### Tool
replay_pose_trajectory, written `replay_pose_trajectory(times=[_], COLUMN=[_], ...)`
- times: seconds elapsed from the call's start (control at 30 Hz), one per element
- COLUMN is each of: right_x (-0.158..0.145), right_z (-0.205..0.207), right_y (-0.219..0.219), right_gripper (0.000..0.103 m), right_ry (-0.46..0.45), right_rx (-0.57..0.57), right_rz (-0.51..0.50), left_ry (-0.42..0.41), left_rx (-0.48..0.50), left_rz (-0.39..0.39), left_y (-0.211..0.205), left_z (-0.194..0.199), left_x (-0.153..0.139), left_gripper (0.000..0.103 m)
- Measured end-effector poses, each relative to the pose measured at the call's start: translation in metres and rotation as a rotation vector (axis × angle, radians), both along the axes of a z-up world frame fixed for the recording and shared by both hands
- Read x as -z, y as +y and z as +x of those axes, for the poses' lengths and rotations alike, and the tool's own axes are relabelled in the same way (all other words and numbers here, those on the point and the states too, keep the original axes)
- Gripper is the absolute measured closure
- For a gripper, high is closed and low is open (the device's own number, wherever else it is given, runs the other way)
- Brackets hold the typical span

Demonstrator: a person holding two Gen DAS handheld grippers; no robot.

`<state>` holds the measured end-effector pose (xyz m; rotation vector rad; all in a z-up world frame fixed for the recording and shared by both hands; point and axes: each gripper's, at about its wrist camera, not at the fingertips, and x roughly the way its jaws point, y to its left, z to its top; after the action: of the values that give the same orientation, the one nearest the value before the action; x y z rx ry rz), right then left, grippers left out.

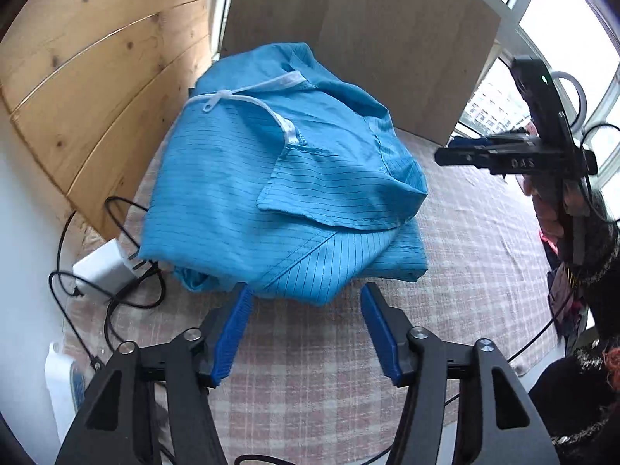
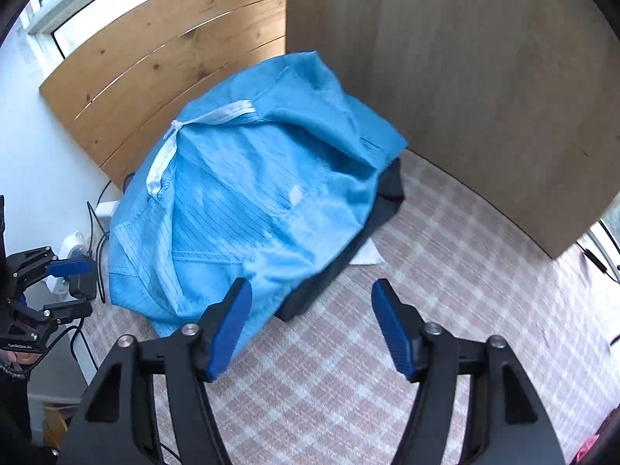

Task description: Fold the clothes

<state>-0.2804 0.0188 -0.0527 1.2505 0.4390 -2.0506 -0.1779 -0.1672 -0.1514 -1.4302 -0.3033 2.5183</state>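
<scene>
A: Both your grippers stand open and empty: left gripper point(image 1: 306, 302), right gripper point(image 2: 310, 302). The folded blue garment point(image 1: 279, 178) lies at twelve o'clock on the checked cloth point(image 1: 465, 252).

B: Risk?

A: Its top flap looks loose; snag it and the fold spills. Cables point(image 1: 116, 294) crowd nine o'clock, boards block twelve. Free room is at three.

A folded blue pinstriped garment point(image 1: 279, 178) with a white zipper lies at the centre of a pink checked cloth point(image 1: 465, 263). At six o'clock the left gripper point(image 1: 306, 298) stands with jaws apart and nothing between them, just short of the garment's near edge. At three o'clock the right gripper point(image 1: 457, 151) hangs above the cloth. Black cables point(image 1: 116, 294) and a white adapter point(image 1: 104, 267) sit at eight o'clock.
</scene>
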Motion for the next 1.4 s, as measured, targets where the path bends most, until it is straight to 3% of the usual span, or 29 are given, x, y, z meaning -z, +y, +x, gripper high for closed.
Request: replay_pose_trajectory(times=[0.2, 0.53, 0.63, 0.93, 1.4], right_x=[0.007, -0.010, -0.016, -0.031, -0.014], right_z=[0.032, 0.097, 0.112, 0.156, 0.202], right_y=[0.056, 0.098, 0.110, 0.164, 0.248], right_gripper=[0.038, 0.038, 0.038, 0.038, 0.038], right_ry=[-0.036, 0.080, 0.077, 0.093, 0.115], right_rx=[0.173, 0.303, 0.275, 0.192, 0.107], right_rz=[-0.009, 0.009, -0.015, -0.072, -0.094], left_ry=[-0.075, -0.047, -0.045, -0.087, -0.056], left_rx=[-0.167, -0.165, -0.190, -0.341, -0.377], left_rz=[0.019, -0.083, -0.114, -0.106, -0.100], left_y=[-0.002, 0.033, 0.046, 0.091, 0.186], left_z=[0.025, 0.057, 0.074, 0.130, 0.194], left_x=[-0.004, -0.041, -0.049, -0.047, -0.043], left_gripper=[0.030, 0.027, 0.026, 0.027, 0.026])
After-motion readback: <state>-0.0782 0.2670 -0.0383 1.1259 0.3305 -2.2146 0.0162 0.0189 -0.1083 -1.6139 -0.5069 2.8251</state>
